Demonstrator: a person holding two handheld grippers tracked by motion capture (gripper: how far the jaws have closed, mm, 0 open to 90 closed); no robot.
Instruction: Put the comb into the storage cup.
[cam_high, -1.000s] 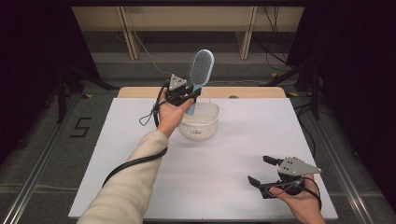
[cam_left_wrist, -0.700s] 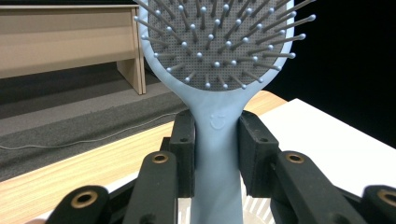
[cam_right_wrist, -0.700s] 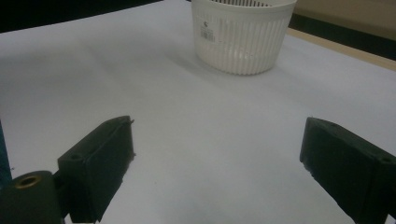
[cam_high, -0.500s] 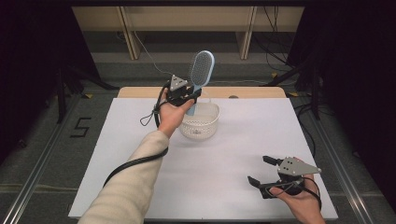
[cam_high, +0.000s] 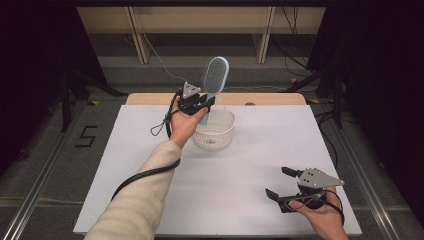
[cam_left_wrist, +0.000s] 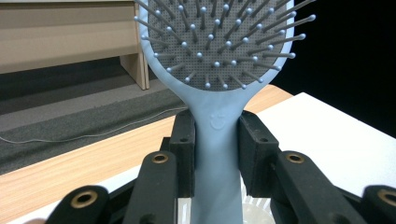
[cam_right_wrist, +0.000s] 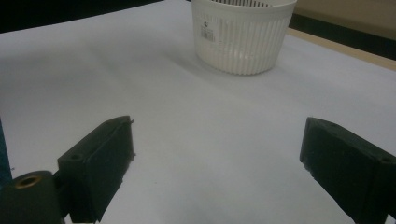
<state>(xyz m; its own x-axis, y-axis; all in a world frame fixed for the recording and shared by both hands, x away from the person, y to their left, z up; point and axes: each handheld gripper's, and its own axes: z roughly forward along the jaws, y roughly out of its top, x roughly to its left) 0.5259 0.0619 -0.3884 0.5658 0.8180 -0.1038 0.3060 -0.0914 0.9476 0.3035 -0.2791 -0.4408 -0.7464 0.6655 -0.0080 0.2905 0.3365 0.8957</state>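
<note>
A light blue hairbrush (cam_high: 215, 75) stands upright with its bristled head up, above a white slatted basket (cam_high: 222, 137) at the back middle of the white table. My left gripper (cam_high: 202, 106) is shut on the hairbrush's handle (cam_left_wrist: 217, 154); both black pads press its sides just below the bristled head. The handle's lower end hangs over the basket's opening. My right gripper (cam_high: 279, 183) rests near the front right of the table, jaws wide open with nothing between them (cam_right_wrist: 217, 158). The basket (cam_right_wrist: 243, 35) stands ahead in the right gripper view.
The white table sheet (cam_high: 125, 165) covers a wooden tabletop whose back edge (cam_high: 270, 98) shows. Dark floor, cables and wooden furniture legs lie beyond the table. A floor marking "5" (cam_high: 86, 136) is at the left.
</note>
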